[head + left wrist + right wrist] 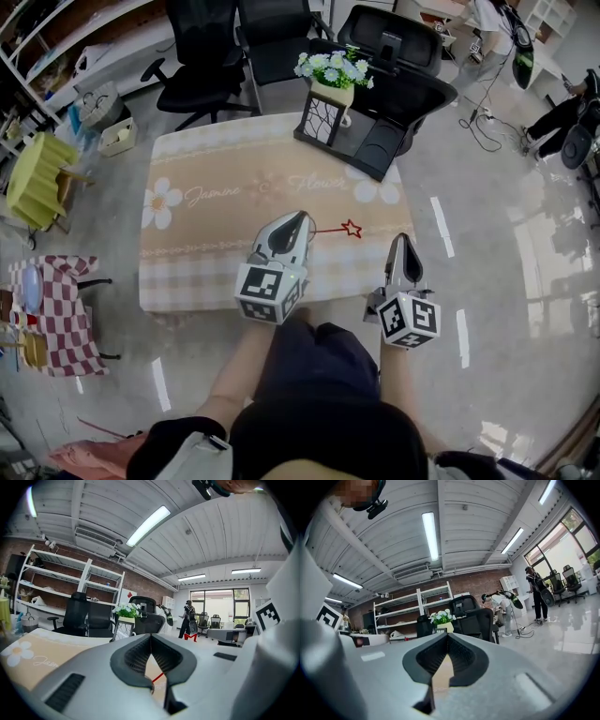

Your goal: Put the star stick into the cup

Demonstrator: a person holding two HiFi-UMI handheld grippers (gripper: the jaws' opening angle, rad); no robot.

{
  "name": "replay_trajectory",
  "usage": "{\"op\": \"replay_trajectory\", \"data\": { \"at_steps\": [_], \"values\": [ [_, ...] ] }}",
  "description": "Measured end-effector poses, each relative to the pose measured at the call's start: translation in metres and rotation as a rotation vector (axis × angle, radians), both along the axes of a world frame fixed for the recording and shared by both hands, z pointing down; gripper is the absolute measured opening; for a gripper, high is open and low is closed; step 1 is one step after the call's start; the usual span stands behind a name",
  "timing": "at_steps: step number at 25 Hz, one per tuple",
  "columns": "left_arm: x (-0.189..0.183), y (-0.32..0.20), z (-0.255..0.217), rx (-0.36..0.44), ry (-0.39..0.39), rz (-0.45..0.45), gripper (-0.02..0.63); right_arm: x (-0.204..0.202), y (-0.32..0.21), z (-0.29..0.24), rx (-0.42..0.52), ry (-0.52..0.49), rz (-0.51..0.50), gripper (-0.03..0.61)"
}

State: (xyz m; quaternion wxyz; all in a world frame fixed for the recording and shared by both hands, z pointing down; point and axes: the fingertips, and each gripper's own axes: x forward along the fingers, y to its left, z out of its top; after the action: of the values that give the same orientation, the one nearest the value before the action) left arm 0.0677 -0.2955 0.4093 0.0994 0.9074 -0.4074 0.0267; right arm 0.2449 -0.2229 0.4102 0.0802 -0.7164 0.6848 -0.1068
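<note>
Two claws — left gripper (302, 217), right gripper (402, 240) — one star stick (333, 228) at the left's tip, one cup of flowers (335, 92) beyond.

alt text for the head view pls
The left tool holds a red star stick over a flowered table; the right tool is shut and empty to its right. A flower pot stands at the table's far edge.

The head view looks steeply down from above the person onto the table (206, 244), with the left gripper (302, 217) and right gripper (402, 237) close beneath it. Each gripper view rides low behind its own jaws, very near them, facing about level across the table — toward the flowers (127, 611) and chairs (476, 616), which all three views share. The stick (328, 228) shows only in the head and left gripper views.
</note>
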Motion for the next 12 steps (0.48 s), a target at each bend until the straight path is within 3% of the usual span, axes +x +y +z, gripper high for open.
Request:
{"op": "replay_trajectory", "data": {
  "at_steps": [5,12],
  "values": [
    [0.001,0.002,0.007,-0.005,-0.015,0.001,0.012,-0.005,-0.002,0.008,-0.041,0.069,-0.010,0.003],
    [-0.001,0.001,0.014,-0.012,-0.028,-0.010,0.012,-0.013,-0.007,0.009,-0.041,0.072,-0.037,0.003]
  ]
}}
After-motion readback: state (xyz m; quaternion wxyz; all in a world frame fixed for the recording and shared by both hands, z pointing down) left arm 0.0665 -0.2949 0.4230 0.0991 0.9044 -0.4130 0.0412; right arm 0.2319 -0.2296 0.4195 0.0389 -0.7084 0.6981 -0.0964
